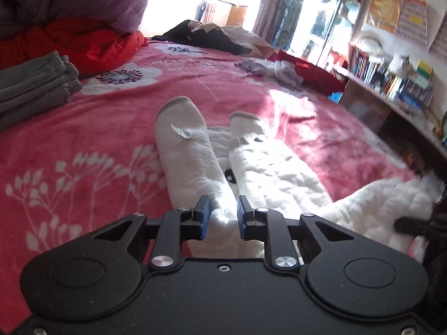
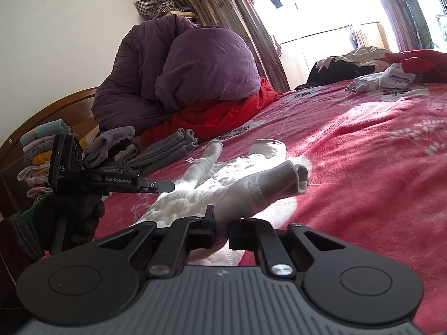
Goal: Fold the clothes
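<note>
on the pink blanket [image 1: 83,128], fluffy white garment [image 1: 268,167]

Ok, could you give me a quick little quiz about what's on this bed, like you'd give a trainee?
1. True or false: the white garment lies on a plain blue blanket.
2. What sits on top of the red quilt? A) purple duvet B) a suitcase C) a cat
3. Fill in: the right gripper is shut on the ___ garment.
Key: 1 false, the blanket is pink with white flowers; 2 A; 3 white.
</note>
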Demonstrator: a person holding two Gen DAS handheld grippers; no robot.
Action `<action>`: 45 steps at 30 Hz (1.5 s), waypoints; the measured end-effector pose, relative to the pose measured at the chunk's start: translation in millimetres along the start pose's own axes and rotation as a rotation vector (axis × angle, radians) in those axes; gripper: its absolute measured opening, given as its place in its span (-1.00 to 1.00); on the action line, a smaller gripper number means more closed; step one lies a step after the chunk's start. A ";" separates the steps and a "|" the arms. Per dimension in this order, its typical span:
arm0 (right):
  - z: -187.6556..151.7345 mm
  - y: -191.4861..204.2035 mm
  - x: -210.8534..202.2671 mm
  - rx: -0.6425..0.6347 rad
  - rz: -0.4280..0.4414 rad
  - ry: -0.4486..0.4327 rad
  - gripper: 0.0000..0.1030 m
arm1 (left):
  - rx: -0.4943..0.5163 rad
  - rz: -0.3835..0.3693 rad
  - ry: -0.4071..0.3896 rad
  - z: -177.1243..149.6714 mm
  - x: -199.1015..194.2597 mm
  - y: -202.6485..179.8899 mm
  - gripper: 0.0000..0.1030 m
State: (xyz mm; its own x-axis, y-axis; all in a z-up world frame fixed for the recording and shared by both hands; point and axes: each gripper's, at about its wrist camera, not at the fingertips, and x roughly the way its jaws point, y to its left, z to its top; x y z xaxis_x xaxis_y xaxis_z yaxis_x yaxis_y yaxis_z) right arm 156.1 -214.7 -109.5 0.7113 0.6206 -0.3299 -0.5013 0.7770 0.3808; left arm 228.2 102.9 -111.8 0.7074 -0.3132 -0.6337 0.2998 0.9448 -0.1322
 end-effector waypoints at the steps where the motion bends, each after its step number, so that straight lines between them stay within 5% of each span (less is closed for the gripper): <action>1: -0.1 1.7 0.5 -0.010 -0.006 0.000 -0.79 | 0.054 0.025 0.030 -3.8 8.0 -7.1 -0.66; 5: -2.2 2.8 6.0 -0.030 -0.038 0.017 -0.79 | 0.212 0.084 0.062 -15.7 29.7 -26.2 -0.66; 9: -5.8 0.7 12.8 -0.037 -0.072 0.040 -0.79 | 0.148 0.051 0.042 -16.9 24.4 -11.6 -0.66; 14: -8.2 -4.1 15.7 -0.024 -0.097 0.041 -0.79 | -0.022 0.037 -0.092 -21.7 -45.2 -1.3 -0.65; 20: -8.5 -4.9 17.6 -0.004 -0.093 0.034 -0.79 | -0.084 -0.037 -0.133 -55.1 -103.1 -22.2 -0.65; 25: -8.5 -2.4 16.3 0.014 -0.093 0.025 -0.79 | 0.128 0.044 0.018 -89.5 -75.1 -63.4 -0.66; 28: -9.8 -0.1 17.2 0.008 -0.092 0.036 -0.79 | 0.337 0.132 0.042 -114.5 -55.9 -84.8 -0.67; 29: -10.5 1.1 17.9 0.001 -0.093 0.042 -0.79 | 0.338 0.137 0.044 -114.3 -54.9 -85.3 -0.67; 36: -14.0 0.7 15.6 -0.006 -0.098 0.059 -0.79 | 0.235 0.034 0.051 -103.3 -68.0 -63.3 -0.65; 39: -13.7 1.6 10.4 -0.009 -0.083 0.048 -0.79 | 0.100 -0.033 -0.029 -90.1 -90.0 -42.2 -0.65; 45: -12.0 1.3 5.4 -0.015 -0.065 0.054 -0.74 | -0.116 -0.023 -0.187 -64.5 -92.8 3.5 -0.65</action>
State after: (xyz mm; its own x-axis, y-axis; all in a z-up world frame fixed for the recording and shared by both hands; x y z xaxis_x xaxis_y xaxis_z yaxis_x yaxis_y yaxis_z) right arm 153.4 -209.1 -121.1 0.7155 0.5729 -0.3998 -0.4622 0.8173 0.3439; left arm 122.4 141.5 -102.7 0.8109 -0.3366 -0.4787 0.2488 0.9387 -0.2386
